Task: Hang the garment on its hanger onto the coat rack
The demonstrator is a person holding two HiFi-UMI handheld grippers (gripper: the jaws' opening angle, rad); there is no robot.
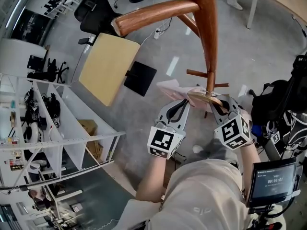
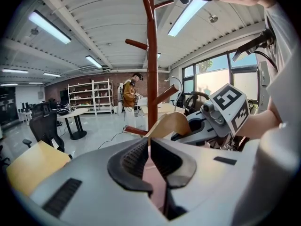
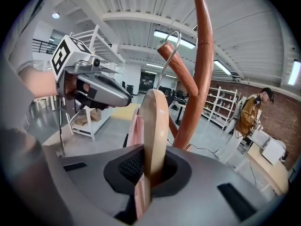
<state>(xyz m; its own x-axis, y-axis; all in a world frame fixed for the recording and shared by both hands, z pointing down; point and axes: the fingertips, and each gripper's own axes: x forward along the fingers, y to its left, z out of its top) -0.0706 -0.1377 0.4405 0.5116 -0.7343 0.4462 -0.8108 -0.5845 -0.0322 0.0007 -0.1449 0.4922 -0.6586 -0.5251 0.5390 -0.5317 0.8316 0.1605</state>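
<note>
The wooden coat rack (image 1: 207,32) rises in front of me, one branch (image 1: 153,16) reaching left. A wooden hanger (image 1: 204,98) carrying a pink garment (image 1: 170,87) is held level beside the pole. My left gripper (image 1: 178,110) is shut on the pink garment (image 2: 153,173), seen between its jaws. My right gripper (image 1: 218,107) is shut on the hanger's wooden shoulder (image 3: 154,126). The hanger's metal hook (image 3: 171,51) stands just under a branch of the coat rack (image 3: 202,69); whether it touches is unclear.
A yellow table (image 1: 108,66) and a black floor mat (image 1: 140,78) lie left of the rack. White shelving (image 1: 57,128) runs along the left. A screen (image 1: 274,178) and dark bags (image 1: 278,99) are at right. A person (image 2: 129,93) stands far back.
</note>
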